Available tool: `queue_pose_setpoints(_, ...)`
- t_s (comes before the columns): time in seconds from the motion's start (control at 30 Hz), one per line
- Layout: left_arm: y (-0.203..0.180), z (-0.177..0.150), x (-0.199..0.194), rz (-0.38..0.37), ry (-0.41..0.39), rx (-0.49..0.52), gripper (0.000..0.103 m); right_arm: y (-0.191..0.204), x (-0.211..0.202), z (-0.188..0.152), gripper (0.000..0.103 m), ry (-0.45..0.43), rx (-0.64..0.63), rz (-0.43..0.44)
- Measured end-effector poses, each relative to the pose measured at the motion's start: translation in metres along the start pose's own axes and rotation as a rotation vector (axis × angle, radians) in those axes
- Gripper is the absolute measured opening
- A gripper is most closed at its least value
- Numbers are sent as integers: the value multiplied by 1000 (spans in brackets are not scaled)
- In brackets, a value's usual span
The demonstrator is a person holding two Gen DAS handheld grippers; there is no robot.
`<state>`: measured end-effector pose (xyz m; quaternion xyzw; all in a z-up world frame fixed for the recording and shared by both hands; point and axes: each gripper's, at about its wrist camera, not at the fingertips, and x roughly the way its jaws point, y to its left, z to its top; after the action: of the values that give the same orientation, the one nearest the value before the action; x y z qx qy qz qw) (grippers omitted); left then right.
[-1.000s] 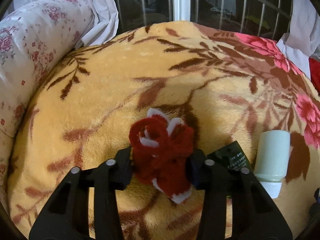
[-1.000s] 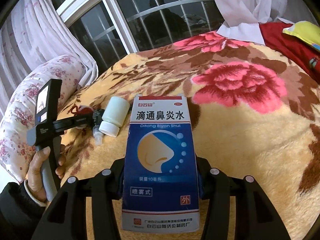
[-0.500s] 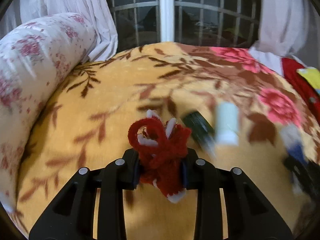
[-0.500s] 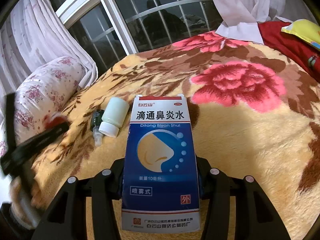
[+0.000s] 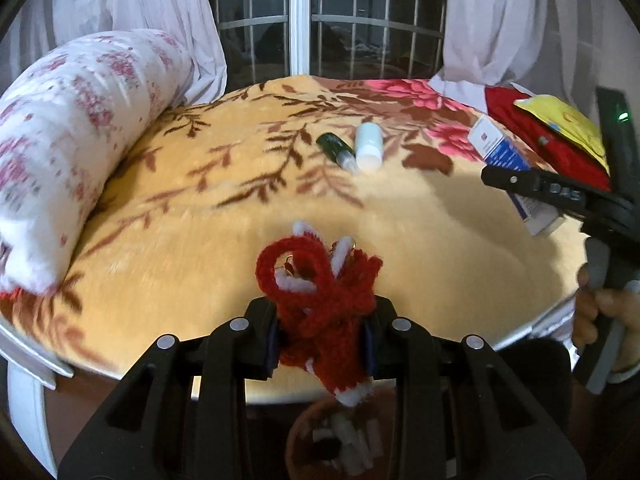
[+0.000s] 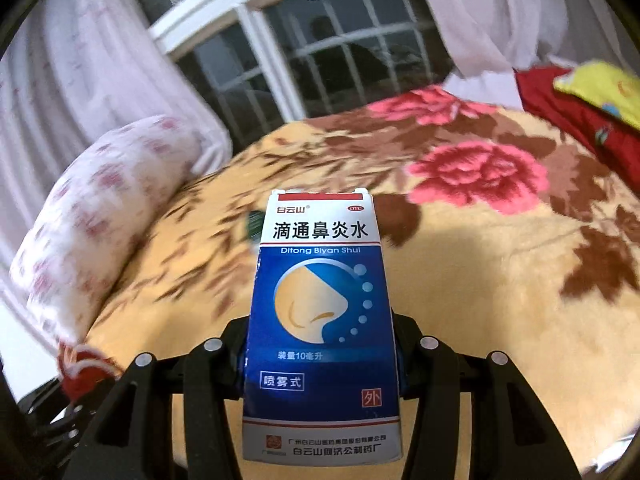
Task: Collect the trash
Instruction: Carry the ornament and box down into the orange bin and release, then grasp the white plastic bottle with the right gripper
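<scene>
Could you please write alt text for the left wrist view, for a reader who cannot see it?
The left gripper is shut on a red and white yarn bundle, poised above a brown trash bin below the bed edge. On the floral blanket lie a white bottle and a dark vial.

dark barred window (image 5: 304, 32), white curtains (image 5: 512, 20).

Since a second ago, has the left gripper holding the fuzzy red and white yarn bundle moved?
Yes. The left gripper, shut on the red yarn bundle, pulled back from the white bottle past the blanket's edge, above a brown bin.
</scene>
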<state>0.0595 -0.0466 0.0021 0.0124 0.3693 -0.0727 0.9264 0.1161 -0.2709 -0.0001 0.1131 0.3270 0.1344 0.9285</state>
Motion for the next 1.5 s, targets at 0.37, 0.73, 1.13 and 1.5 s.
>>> queue_pose_setpoints(0.37, 5, -83, -18, 1, 122, 21, 30, 49, -65, -130, 50, 167, -158, 81)
queue_pose_setpoints(0.73, -8, -150, 29, -53, 353, 50, 31, 57, -29, -197, 50, 374, -214, 57)
queue_pose_setpoints(1.13, 2, -168, 74, -24, 517, 4, 48, 42, 21, -216, 66, 535, -159, 23)
queue_pose_setpoints(1.5, 1, -168, 68, -3, 509, 7, 63, 30, 6, -211, 73, 487, -124, 4)
